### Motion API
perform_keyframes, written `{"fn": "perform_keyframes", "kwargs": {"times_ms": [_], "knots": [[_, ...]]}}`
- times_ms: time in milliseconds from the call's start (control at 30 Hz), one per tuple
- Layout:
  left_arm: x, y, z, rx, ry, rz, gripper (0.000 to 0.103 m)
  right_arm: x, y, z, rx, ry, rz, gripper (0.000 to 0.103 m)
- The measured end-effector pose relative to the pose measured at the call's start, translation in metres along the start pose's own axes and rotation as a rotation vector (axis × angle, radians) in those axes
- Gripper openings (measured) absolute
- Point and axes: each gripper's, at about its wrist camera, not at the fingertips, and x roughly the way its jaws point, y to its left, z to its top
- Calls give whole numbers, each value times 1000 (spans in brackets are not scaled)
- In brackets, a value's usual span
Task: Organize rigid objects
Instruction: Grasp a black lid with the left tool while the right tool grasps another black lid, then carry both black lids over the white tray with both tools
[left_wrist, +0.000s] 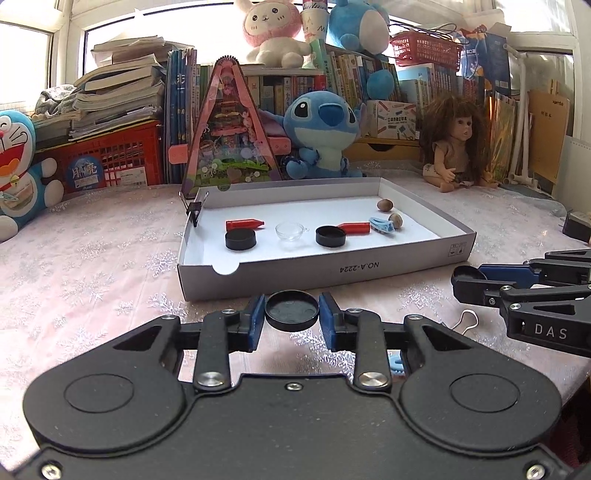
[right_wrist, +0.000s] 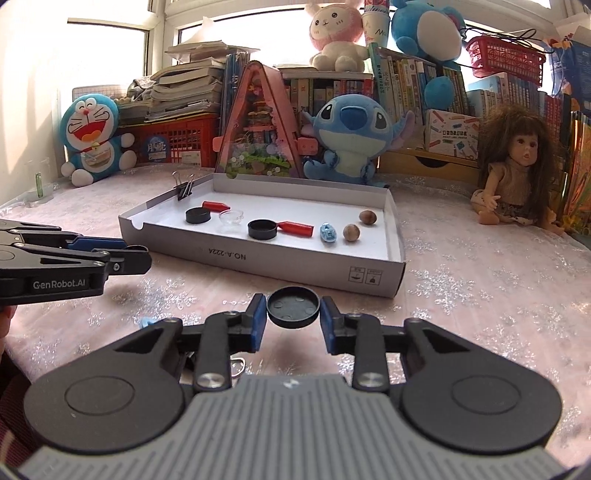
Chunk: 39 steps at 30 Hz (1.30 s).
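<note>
Ahead of both your grippers lay the pink tablecloth (left_wrist: 92, 266), and on it, just beyond the fingertips, stood the shallow white box tray (left_wrist: 369, 271) with its near wall facing you. From the left tool the tray sat straight ahead and a little to the right; from the right tool it sat ahead and to the left.

Your left gripper (left_wrist: 291, 315) was clamped on a black round cap (left_wrist: 291, 309), hollow side up, with the blue pads (left_wrist: 255, 320) pressed against its rim on either side, just short of the tray wall. Your right gripper (right_wrist: 293, 314) held a second black cap (right_wrist: 293, 307) the same way, its blue pads (right_wrist: 258, 319) touching both sides, the cap near the tray's front wall. In the left view that right gripper came in from the right edge, beside your left tool.

Inside the tray, farther ahead, lay two more black caps (left_wrist: 240, 239) (left_wrist: 330, 236), two red crayon-like pieces (left_wrist: 244, 223) (left_wrist: 354, 228), a clear small dish (left_wrist: 291, 232) between the caps, a blue toy piece (left_wrist: 382, 224) and two brown nuts (left_wrist: 385, 204). A black binder clip (left_wrist: 194, 212) was gripping the tray's far left wall.
</note>
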Motion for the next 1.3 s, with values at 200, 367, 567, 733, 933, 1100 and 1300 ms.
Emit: {"fn": "perform_keyframes", "kwargs": {"times_ms": [200,367,567,733,933,1100,1300], "knots": [[0,9,22,-29,-22,6,29,-1,-11,17,27,-17,-49,36],[5,15,41,-39,-37,14,30,1,-19,29,60,-21,-81,36],[17,22,56,-57,-10,18,30,14,-31,40,107,12,-106,36],[36,31,65,-90,28,24,30,23,-37,50,119,19,-109,36],[62,39,72,-101,64,37,29,38,-48,64,162,39,-98,36],[81,44,72,-121,100,36,29,57,-58,66,227,86,-82,36],[97,45,72,-128,133,31,29,79,-61,66,242,132,-87,36]]}}
